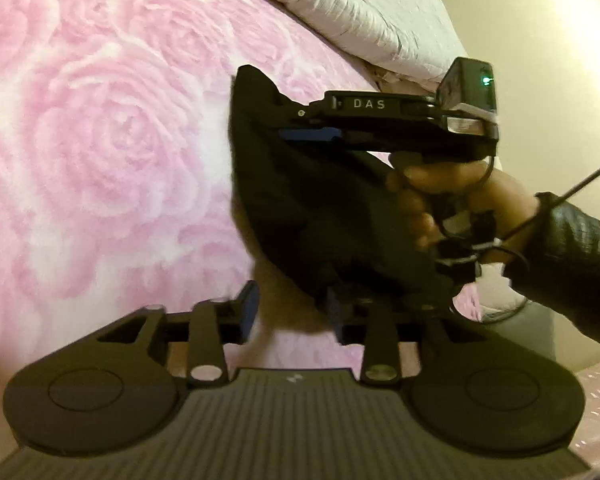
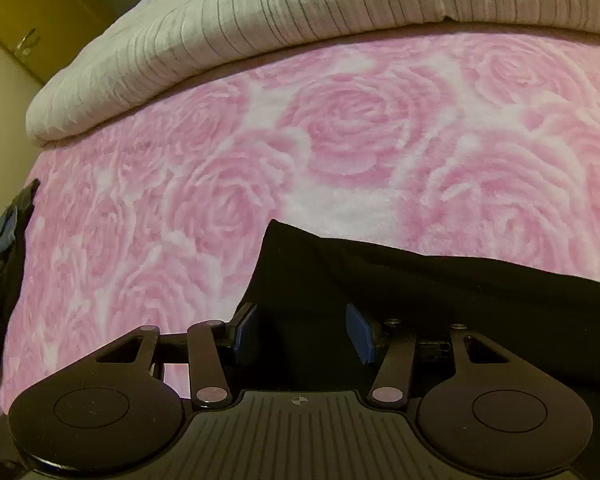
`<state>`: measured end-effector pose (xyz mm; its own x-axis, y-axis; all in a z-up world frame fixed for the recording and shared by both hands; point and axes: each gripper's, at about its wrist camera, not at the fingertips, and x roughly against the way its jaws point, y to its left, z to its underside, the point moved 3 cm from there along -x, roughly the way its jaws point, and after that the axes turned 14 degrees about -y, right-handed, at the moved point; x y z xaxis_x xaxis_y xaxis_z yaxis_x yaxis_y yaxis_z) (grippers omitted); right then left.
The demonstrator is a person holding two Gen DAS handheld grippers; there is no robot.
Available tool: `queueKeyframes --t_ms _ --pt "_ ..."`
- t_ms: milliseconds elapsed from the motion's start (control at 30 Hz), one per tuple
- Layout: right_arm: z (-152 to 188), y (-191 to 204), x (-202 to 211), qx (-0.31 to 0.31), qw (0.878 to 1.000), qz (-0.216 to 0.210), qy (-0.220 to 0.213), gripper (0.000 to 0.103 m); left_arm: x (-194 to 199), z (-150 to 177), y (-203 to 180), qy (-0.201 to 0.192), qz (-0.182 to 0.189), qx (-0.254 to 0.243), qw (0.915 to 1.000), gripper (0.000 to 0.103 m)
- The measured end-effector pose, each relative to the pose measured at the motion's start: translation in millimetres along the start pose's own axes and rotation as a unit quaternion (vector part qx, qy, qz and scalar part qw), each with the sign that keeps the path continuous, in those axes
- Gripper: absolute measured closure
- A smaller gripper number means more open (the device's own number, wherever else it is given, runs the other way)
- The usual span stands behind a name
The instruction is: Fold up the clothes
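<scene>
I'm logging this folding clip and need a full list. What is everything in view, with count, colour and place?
blanket: one, pink rose pattern, under everything.
duvet: one, pale, ribbed, heaped along the blanket's far edge.
black garment: one, black, over the blanket, reaching between the right gripper's jaws.
pile of clothes: one, dark with some blue, at the blanket's left edge in the right wrist view.
left gripper: one, black with blue pads, jaws open, beside the garment.
right gripper: one, black with blue pads, grip unclear.
hand: one, on the right gripper's handle.
sleeve: one, black, behind that hand.
</scene>
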<state>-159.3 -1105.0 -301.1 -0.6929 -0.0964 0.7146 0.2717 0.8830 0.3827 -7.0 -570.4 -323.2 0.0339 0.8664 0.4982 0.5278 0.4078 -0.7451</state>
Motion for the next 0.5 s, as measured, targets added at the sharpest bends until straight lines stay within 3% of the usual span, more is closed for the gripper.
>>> queueKeyframes --t_ms 133,233,333,400,500 --pt "1 -6 0 -0.015 1.0 -0.007 -0.002 0.05 -5 -17 11 -0.02 -0.013 0.029 0.9993 0.056" --pt "2 -7 1 -0.021 1.0 -0.009 -0.004 0.05 -29 -26 17 -0.009 -0.003 0.061 0.9981 0.058" --pt "2 -8 1 -0.021 1.0 -0.011 -0.005 0.05 -69 -31 16 0.019 0.007 0.077 0.9968 0.066" --pt "1 -9 1 -0.022 1.0 -0.012 -0.005 0.05 -85 -28 17 0.039 -0.011 0.079 0.9961 0.089" --pt "1 -11 1 -0.021 1.0 -0.015 -0.003 0.051 -72 -14 12 0.038 -0.018 0.081 0.9958 0.096"
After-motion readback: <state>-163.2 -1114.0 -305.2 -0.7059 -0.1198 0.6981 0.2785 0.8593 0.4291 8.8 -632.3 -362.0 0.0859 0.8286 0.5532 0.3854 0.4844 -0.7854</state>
